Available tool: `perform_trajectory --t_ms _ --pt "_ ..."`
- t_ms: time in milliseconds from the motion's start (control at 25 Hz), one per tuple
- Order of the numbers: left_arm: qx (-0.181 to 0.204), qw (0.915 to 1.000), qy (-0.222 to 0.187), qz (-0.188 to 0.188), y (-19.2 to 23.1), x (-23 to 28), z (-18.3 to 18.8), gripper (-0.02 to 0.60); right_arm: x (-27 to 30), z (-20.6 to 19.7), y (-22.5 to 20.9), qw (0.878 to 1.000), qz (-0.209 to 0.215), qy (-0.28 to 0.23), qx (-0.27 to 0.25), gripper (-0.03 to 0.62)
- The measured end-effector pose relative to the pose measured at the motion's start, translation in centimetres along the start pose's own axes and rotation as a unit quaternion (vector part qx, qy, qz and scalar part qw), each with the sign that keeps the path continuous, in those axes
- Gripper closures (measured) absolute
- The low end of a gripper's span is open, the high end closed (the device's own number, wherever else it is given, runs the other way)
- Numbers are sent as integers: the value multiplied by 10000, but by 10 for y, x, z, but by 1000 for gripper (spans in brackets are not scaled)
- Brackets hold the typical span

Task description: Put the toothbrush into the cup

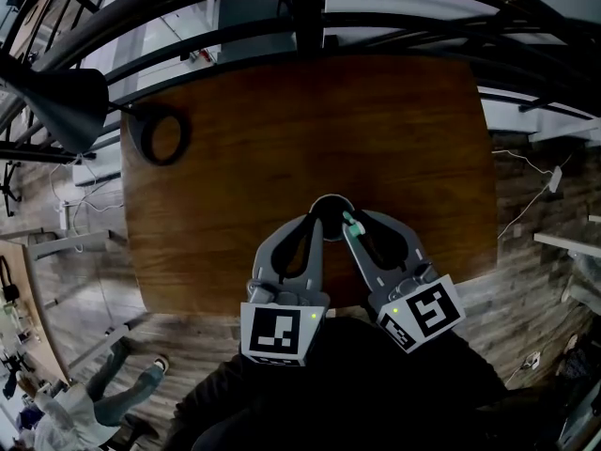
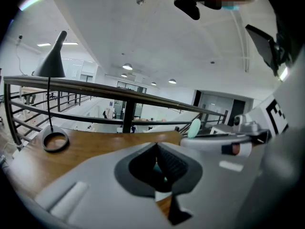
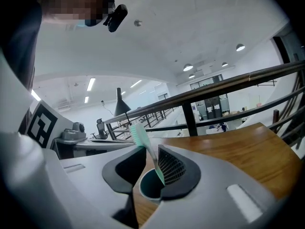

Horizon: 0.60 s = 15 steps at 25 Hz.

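Hand-held grippers, left (image 1: 315, 218) and right (image 1: 357, 220), are shown brought tip to tip over the near middle of the counter (image 1: 282, 120), so that one can steady the vessel while the other delivers into it. A lamp base (image 1: 136, 137) stands well apart at the far left corner and is not involved.

Left hand-held gripper: in its own view the jaws are drawn almost together, with what is taken to be the wall of the cup (image 1: 331, 205) pinched between them. This grip is judged to be there to keep the light cup from sliding or tipping.

Right hand-held gripper: the jaws stand apart. The smooth pad is clear of the toothbrush (image 3: 148, 150), which only leans against the ribbed pad, so no clamping is seen.

Cup: it stands upright on the counter, directly below the right jaws. Its mouth is open upward, and its teal inside is seen in the right gripper view.

Toothbrush: the handle end is lowered into the cup and the pale green head is held uppermost, tilted toward the left. Because the jaws are parted around it, the release is judged to be in hand and the task nearly complete. A tilted brush could lever the cup over, which would explain the steadying grip.
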<state>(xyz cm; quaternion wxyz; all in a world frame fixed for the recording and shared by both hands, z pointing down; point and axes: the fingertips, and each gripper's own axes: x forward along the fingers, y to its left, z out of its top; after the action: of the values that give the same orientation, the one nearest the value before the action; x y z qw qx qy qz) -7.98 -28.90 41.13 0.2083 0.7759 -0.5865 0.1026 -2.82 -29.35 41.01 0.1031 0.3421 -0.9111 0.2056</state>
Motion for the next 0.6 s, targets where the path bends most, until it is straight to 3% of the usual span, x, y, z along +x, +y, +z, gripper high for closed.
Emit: perform_trajectory --t_ms 280,600 --pt "-8 10000 23 -3 1 -4 0 573 2 -9 7 9998 85 176 -51 480" --pt "14 9999 117 -105 -1 -11 -7 574 -1 -28 6 9987 -241 445 44 462"
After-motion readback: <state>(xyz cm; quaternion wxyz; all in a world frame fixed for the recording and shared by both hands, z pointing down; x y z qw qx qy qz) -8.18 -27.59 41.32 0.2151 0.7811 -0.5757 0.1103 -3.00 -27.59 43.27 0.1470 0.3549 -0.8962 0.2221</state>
